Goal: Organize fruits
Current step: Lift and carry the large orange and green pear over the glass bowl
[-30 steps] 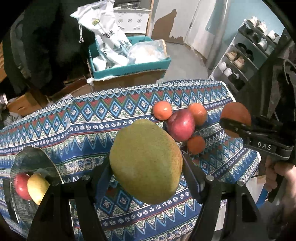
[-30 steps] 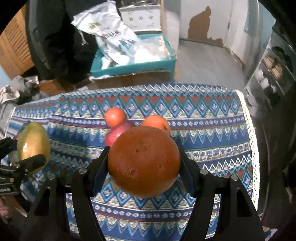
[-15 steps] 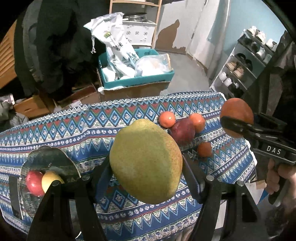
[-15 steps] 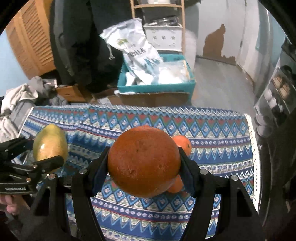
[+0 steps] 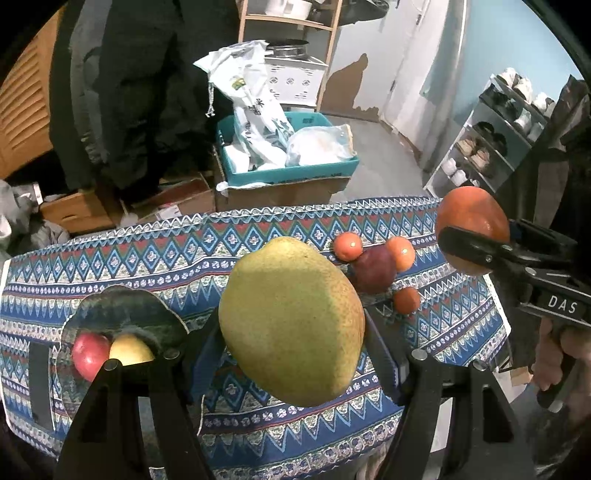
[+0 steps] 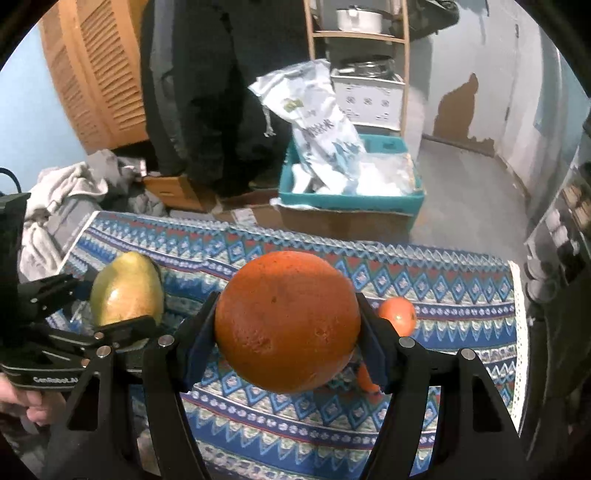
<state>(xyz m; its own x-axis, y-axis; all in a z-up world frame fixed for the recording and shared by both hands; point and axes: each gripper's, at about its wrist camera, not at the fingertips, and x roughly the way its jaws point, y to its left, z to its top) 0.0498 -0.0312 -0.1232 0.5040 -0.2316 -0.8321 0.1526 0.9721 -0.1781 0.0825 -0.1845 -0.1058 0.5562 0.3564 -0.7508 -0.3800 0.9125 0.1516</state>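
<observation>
My left gripper (image 5: 291,328) is shut on a large green-yellow pear (image 5: 291,321), held well above the patterned tablecloth (image 5: 184,254). My right gripper (image 6: 286,325) is shut on a big orange (image 6: 286,325), also lifted over the cloth. Each held fruit shows in the other view: the orange (image 5: 471,225) at the right, the pear (image 6: 125,291) at the left. On the cloth lie a dark red apple (image 5: 373,271) and three small tangerines (image 5: 347,245). A glass bowl (image 5: 122,310) at the left holds a red apple (image 5: 88,354) and a yellow fruit (image 5: 129,352).
Beyond the table's far edge stand a teal crate (image 5: 291,173) with white bags on a cardboard box (image 5: 280,192), a wooden shelf (image 5: 288,22) and dark hanging coats (image 5: 129,92). A shoe rack (image 5: 491,140) is at the right. A person's hand (image 5: 554,365) holds the right gripper's handle.
Both grippers have risen and pulled back with their fruits, so the table looks smaller and more of the room shows. The fruits on the cloth and in the bowl have not moved.
</observation>
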